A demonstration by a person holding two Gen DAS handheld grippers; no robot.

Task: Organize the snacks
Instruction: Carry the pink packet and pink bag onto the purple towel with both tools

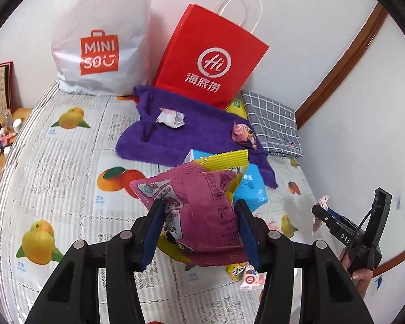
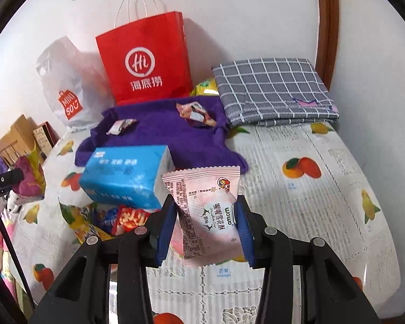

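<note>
You are mid-carry with both hands loaded. Your left gripper (image 1: 199,225) is clamped on a magenta and yellow snack bag (image 1: 202,210), lifted clear of the fruit-print tablecloth (image 1: 67,167). Your right gripper (image 2: 205,232) pinches a pale pink snowflake-crisp packet (image 2: 205,210), also off the cloth.

Two small wrapped snacks, a white one (image 1: 170,118) and a pink one (image 1: 244,134), already lie on the purple towel (image 1: 197,135) at the far side, in front of the red Haidilao paper bag (image 1: 210,56), so the towel looks like the gathering spot.

A blue tissue pack (image 2: 127,175) sits between you and it; carry over that before letting go. More snacks (image 2: 118,220) wait near left.
</note>
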